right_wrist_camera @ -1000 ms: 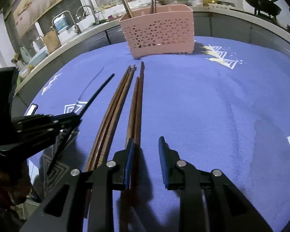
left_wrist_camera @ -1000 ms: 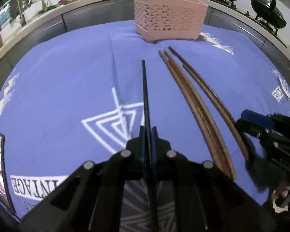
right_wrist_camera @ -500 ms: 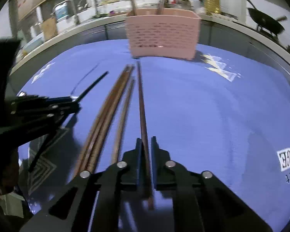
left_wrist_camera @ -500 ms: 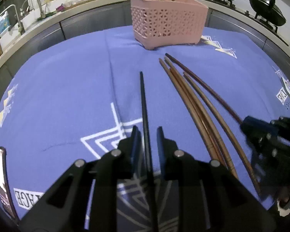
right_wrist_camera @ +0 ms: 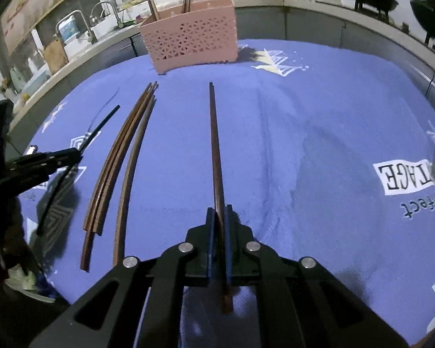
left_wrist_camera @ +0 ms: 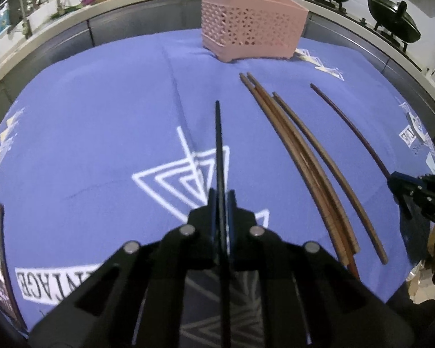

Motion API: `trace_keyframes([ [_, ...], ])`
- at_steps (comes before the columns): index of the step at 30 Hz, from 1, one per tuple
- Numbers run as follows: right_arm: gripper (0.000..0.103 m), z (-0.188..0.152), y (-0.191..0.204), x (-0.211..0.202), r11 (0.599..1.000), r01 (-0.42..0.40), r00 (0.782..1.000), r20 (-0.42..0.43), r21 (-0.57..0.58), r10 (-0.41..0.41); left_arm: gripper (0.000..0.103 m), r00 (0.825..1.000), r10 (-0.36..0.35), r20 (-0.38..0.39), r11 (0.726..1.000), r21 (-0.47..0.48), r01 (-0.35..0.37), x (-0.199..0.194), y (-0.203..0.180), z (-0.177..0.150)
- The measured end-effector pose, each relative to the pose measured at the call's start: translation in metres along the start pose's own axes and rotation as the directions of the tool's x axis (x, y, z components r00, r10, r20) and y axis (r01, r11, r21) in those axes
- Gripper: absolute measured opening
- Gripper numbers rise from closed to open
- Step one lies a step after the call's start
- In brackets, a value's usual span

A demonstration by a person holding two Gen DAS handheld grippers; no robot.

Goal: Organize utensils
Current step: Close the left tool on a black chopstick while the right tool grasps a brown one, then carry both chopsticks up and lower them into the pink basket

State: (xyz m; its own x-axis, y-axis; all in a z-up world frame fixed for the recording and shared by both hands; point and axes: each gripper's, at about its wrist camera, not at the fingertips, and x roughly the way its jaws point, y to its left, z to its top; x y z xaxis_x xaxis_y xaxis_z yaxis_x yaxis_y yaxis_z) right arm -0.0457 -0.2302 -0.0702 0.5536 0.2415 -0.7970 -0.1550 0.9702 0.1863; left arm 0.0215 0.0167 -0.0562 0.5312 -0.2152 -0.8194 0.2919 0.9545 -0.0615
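Left gripper (left_wrist_camera: 221, 200): clenched on black chopstick (left_wrist_camera: 218, 145).
Right gripper (right_wrist_camera: 219, 217): clamps brown chopstick (right_wrist_camera: 214, 145) near its butt end.
Handling: light, stiff, slippery — likely to pivot.
Pink basket (right_wrist_camera: 188, 40): far centre.

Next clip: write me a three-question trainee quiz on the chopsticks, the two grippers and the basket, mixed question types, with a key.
1. True or false: the left gripper is shut on a black chopstick.
2. Multiple choice: the right gripper holds
A. nothing
B. a brown chopstick
C. a spoon
3. Fill in: the pink basket stands at the far end of the ______ cloth and already has chopsticks standing in it.

Key
1. True; its jaws clamp the stick.
2. B; the other brown chopsticks lie loose on the cloth between the grippers.
3. blue
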Motion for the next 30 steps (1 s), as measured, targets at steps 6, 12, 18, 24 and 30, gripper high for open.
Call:
trace_keyframes([
  [6, 0.008, 0.057, 0.009, 0.035, 0.997, -0.008, 0.999, -0.042, -0.070, 0.005, 0.011, 0.999, 0.036, 0.002, 0.997, 0.072, -0.036, 0.025, -0.011, 0.038],
  [12, 0.008, 0.129, 0.019, 0.081, 0.993, -0.060, 0.994, -0.094, -0.105, 0.051, 0.009, 1.000, 0.016, 0.018, 0.997, 0.077, -0.017, 0.044, -0.010, 0.067],
  [18, 0.005, 0.145, 0.020, 0.079, 0.990, -0.105, 0.991, -0.095, -0.091, 0.096, 0.004, 0.999, -0.038, 0.024, 0.999, 0.027, 0.038, 0.037, -0.005, 0.079],
  [24, 0.005, 0.147, 0.026, -0.033, 0.979, -0.167, 0.939, 0.285, -0.115, 0.194, 0.004, 0.931, -0.154, 0.330, 0.986, -0.014, 0.168, -0.077, 0.009, 0.101],
  [30, 0.005, 0.122, 0.046, -0.095, 0.977, -0.091, 0.836, 0.518, -0.191, 0.179, 0.004, 0.871, -0.141, 0.471, 0.989, 0.028, 0.145, -0.138, 0.000, 0.092],
])
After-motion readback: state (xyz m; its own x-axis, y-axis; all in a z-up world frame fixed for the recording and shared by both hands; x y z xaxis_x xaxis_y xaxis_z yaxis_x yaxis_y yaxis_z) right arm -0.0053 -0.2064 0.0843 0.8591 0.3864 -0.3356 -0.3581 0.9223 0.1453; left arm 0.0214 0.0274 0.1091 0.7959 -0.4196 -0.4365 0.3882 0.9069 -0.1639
